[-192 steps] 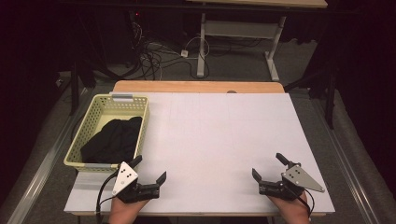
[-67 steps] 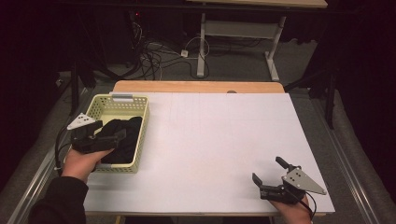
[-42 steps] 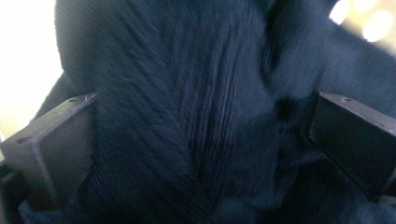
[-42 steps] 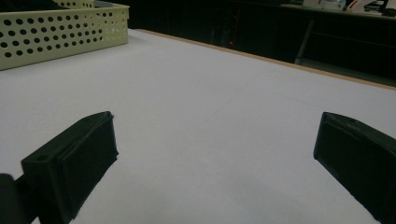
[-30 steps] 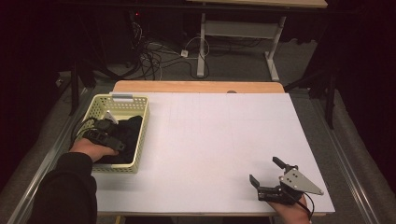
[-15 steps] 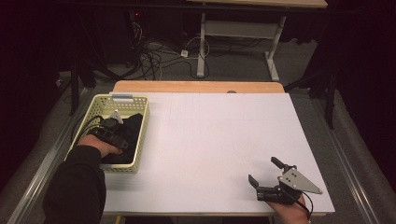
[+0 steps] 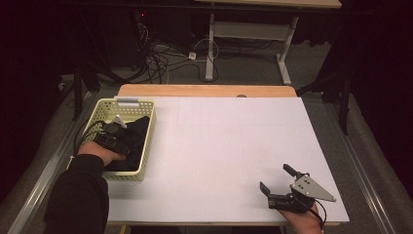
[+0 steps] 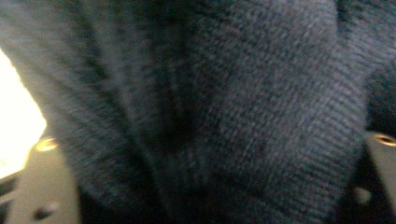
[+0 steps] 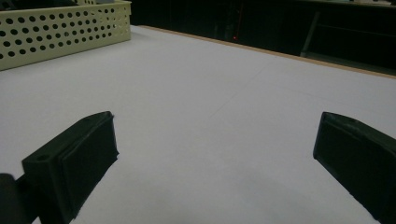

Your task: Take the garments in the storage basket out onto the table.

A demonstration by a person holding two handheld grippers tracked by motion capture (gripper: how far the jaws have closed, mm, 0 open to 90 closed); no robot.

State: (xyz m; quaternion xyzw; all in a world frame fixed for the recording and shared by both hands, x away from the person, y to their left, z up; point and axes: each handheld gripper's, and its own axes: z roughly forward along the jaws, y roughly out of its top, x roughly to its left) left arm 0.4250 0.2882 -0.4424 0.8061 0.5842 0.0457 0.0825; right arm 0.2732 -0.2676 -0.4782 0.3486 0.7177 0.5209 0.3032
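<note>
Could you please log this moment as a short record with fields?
work in hand: taking the dark knitted garment from the yellow basket
left gripper: down in the basket, jaws just been closing, garment pressed up to its camera; grip not confirmed
right gripper: open, resting near the white table front edge, nothing between its jaws

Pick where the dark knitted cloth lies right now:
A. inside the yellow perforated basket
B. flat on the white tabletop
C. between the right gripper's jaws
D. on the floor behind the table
A: the dark cloth sits inside the yellow basket, where the left gripper reaches into it.
</note>
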